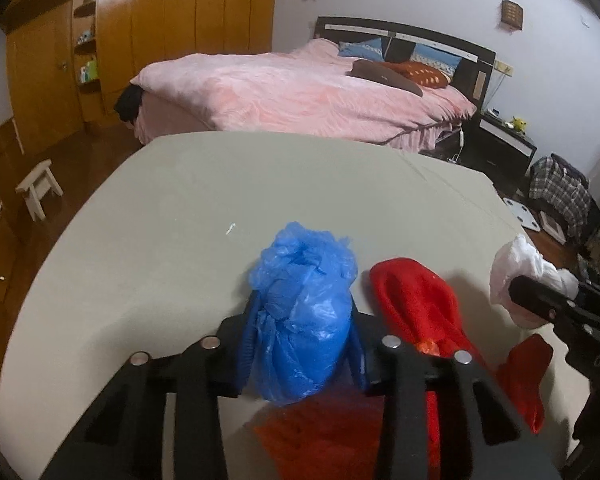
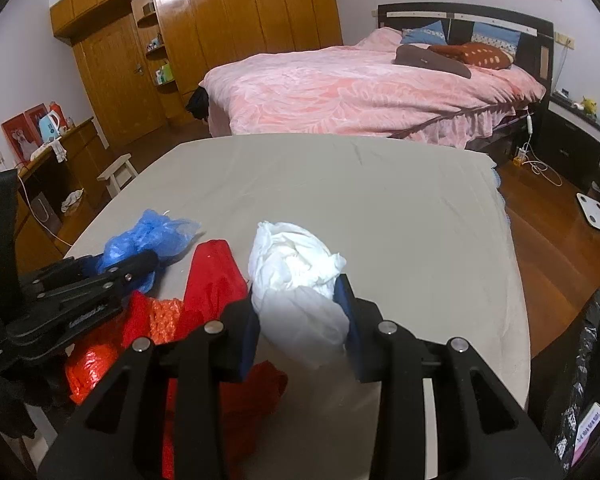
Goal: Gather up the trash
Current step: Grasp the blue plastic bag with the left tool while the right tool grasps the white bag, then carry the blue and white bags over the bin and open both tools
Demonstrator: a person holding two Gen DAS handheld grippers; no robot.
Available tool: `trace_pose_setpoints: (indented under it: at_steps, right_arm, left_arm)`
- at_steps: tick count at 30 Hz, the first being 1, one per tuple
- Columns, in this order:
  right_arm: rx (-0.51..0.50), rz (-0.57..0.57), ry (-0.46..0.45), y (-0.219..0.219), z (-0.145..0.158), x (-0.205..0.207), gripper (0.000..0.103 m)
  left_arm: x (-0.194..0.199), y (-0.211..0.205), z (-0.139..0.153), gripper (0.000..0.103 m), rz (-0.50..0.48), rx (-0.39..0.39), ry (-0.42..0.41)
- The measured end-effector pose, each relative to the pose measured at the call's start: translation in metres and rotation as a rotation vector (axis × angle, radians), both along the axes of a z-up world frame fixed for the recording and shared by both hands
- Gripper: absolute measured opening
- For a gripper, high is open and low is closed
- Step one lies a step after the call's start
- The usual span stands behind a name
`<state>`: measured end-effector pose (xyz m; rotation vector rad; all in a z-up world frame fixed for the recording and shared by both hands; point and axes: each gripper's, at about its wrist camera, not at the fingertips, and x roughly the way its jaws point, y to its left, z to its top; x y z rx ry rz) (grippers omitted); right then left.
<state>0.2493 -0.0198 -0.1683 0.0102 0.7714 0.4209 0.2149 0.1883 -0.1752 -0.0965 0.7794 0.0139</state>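
Observation:
My left gripper point(image 1: 302, 320) is shut on a crumpled blue plastic bag point(image 1: 306, 304), held just above the grey table point(image 1: 180, 208). My right gripper point(image 2: 302, 312) is shut on a crumpled white plastic bag point(image 2: 296, 276). In the left wrist view the white bag point(image 1: 528, 268) and the right gripper point(image 1: 540, 300) show at the right edge. In the right wrist view the blue bag point(image 2: 148, 236) and left gripper point(image 2: 120, 272) show at the left. Red plastic bags point(image 1: 416, 304) point(image 2: 212, 276) and an orange net point(image 2: 164, 316) lie on the table between the grippers.
A black-lined trash bin point(image 2: 592, 368) stands at the table's right side. Beyond the table is a pink bed point(image 2: 364, 88), a wooden wardrobe point(image 2: 228, 32), a small stool point(image 1: 38, 188) and a white scale point(image 2: 596, 213) on the wooden floor.

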Motion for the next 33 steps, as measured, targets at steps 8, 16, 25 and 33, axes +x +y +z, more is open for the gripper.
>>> trace_pose_setpoints:
  at_steps: [8, 16, 25, 33]
  right_arm:
    - [0.015, -0.016, -0.035, -0.007, 0.014, -0.008, 0.035]
    - [0.043, -0.037, -0.071, -0.016, 0.037, -0.021, 0.035]
    - [0.061, -0.063, -0.106, -0.038, 0.064, -0.037, 0.035]
    - [0.07, -0.102, -0.136, -0.059, 0.082, -0.061, 0.035]
  left_arm:
    - [-0.011, 0.009, 0.026, 0.033, 0.029, 0.011, -0.08]
    - [-0.025, -0.007, 0.061, 0.033, 0.014, 0.062, -0.138]
    - [-0.044, -0.037, 0.087, 0.033, -0.025, 0.057, -0.172]
    - [-0.056, -0.065, 0.103, 0.033, -0.059, 0.061, -0.199]
